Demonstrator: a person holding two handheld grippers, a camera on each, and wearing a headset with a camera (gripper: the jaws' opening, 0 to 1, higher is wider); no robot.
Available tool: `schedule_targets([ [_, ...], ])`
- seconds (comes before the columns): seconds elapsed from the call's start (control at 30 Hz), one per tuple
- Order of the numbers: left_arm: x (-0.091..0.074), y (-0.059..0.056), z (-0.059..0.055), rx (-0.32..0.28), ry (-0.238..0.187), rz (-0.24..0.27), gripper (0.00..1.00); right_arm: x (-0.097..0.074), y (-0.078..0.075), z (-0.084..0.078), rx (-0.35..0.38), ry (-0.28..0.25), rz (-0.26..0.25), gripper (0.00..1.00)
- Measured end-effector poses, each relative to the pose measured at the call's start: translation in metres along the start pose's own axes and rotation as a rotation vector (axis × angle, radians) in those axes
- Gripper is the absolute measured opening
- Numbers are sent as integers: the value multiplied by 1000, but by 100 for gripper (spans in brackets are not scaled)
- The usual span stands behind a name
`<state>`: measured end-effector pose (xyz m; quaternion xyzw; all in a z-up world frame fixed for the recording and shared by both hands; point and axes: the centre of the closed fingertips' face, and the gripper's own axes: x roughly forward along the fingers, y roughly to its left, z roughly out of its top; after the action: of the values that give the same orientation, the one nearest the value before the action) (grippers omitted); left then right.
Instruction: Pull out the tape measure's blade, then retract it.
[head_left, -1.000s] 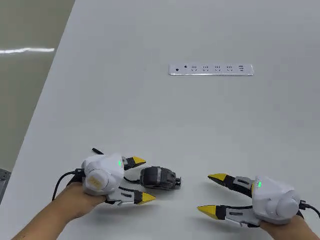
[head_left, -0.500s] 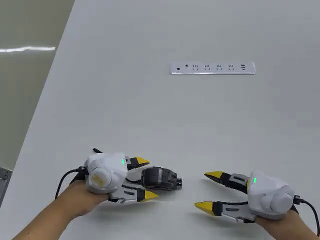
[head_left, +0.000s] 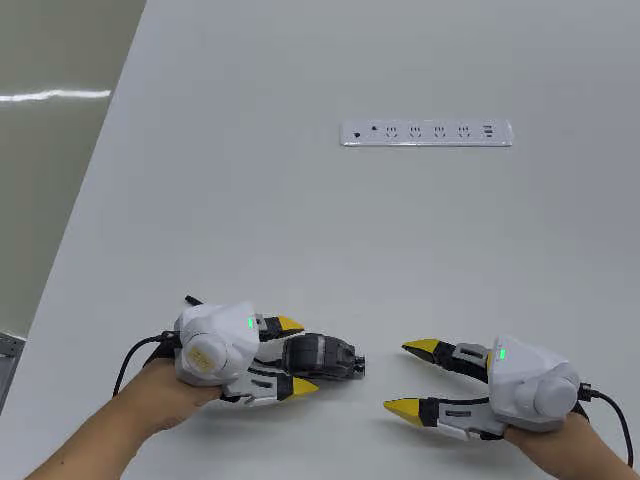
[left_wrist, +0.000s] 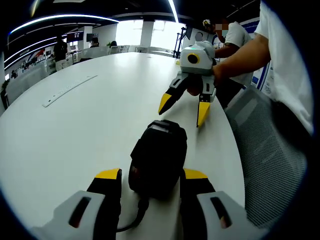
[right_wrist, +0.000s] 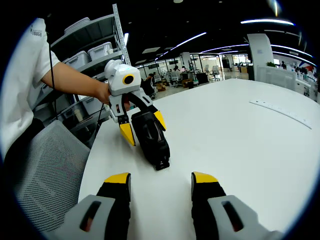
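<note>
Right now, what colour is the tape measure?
Black plastic tape measure, best in the left gripper view.

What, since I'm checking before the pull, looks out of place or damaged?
Nothing stands out. The tape measure lies intact on the table between the left gripper's jaws; the right gripper is open, apart from it.

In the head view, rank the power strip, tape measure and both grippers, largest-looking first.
1. Right gripper and left gripper, about alike.
2. Power strip, long but thin, farther away.
3. Tape measure, shorter, thicker; near the strip's size, so unsure.
</note>
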<state>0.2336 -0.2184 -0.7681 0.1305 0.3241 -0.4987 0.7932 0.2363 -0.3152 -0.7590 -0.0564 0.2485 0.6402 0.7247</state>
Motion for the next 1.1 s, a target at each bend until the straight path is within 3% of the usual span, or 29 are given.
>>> schedule_targets([
  [0.3, 1, -2, -2, -14, 3, -15, 32, 2, 1, -1, 1, 4, 8, 48],
  [1.1, 2, 0, -3, -13, -2, -11, 31, 9, 0, -2, -4, 2, 15, 45],
])
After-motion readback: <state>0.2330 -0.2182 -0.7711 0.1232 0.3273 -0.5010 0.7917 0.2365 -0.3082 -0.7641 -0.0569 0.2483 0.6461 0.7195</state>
